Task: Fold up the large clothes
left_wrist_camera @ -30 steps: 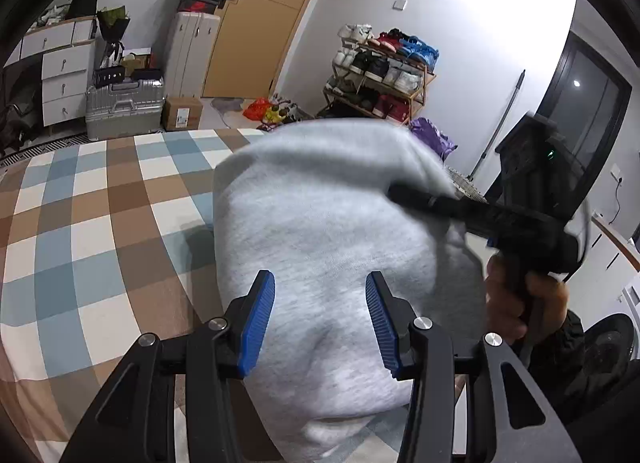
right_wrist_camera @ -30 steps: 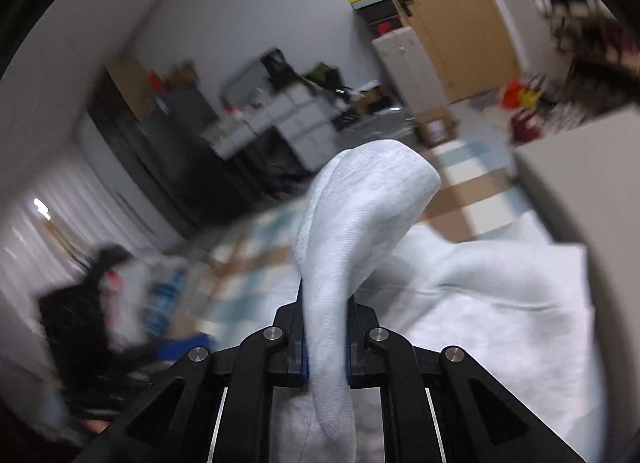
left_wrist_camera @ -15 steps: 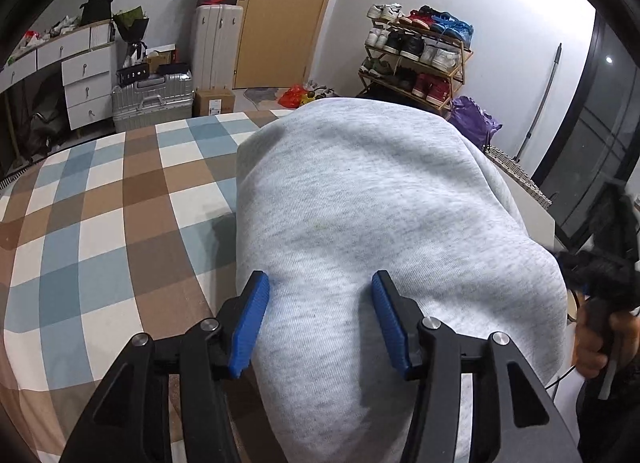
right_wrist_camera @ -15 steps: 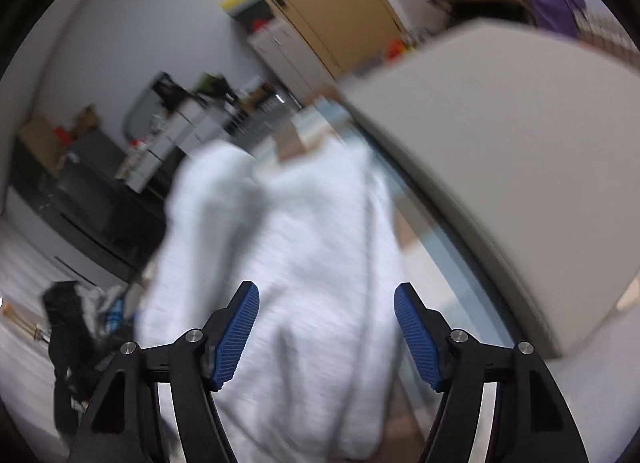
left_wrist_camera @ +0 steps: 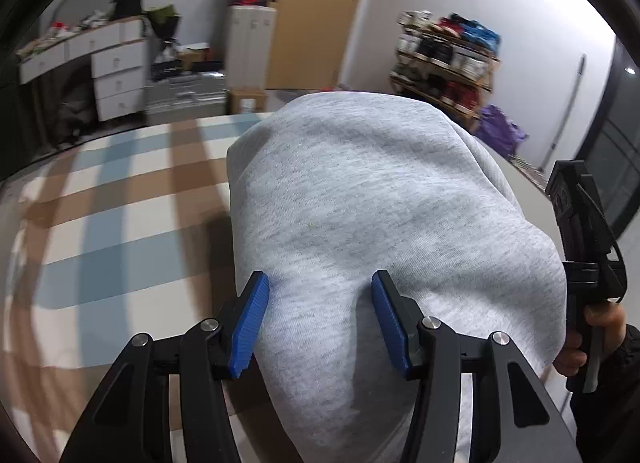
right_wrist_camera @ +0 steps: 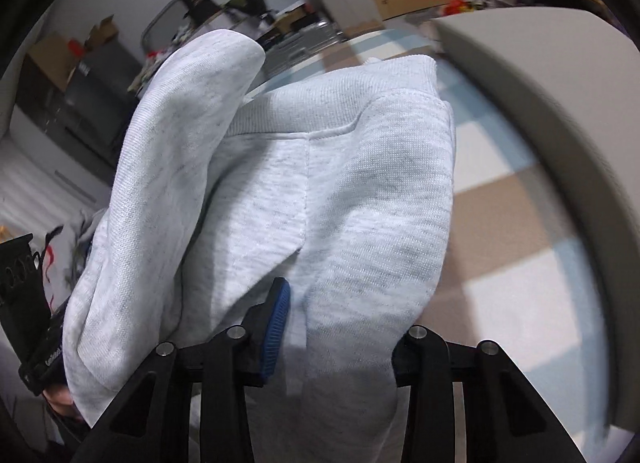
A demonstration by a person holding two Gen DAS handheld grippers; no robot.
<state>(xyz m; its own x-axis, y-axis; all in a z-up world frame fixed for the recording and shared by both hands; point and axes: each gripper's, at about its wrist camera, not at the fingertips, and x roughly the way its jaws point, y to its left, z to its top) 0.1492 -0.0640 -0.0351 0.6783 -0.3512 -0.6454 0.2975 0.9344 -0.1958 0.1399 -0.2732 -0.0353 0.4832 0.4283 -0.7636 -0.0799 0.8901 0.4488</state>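
Grey sweatshirt (left_wrist_camera: 384, 231), bunched into a thick mound, on a bed with a checked cover (left_wrist_camera: 112, 223) of blue, brown and white squares. Left wrist view: the left gripper (left_wrist_camera: 320, 319) has its two blue pads (left_wrist_camera: 250, 323) apart, one on each side of a fold of the sweatshirt; the fabric bulges up between them and lies against both, though whether they squeeze it cannot be told. At the right edge of that view a hand (left_wrist_camera: 592, 339) holds the black handle of the other gripper, beside the mound. Right wrist view: the right gripper (right_wrist_camera: 344, 327) is closing, with the sweatshirt between its jaws. Only its left blue pad (right_wrist_camera: 276, 327) shows, edge-on against the cloth; the other is buried under the fabric, so the grip itself cannot be judged. A ribbed hem (right_wrist_camera: 344, 103) and a seam run across the top of the cloth, and a sleeve-like fold (right_wrist_camera: 168, 151) rises to the left. Beyond the bed: a white dresser (left_wrist_camera: 104, 67), a wooden door (left_wrist_camera: 316, 11) and a shoe rack (left_wrist_camera: 444, 63).
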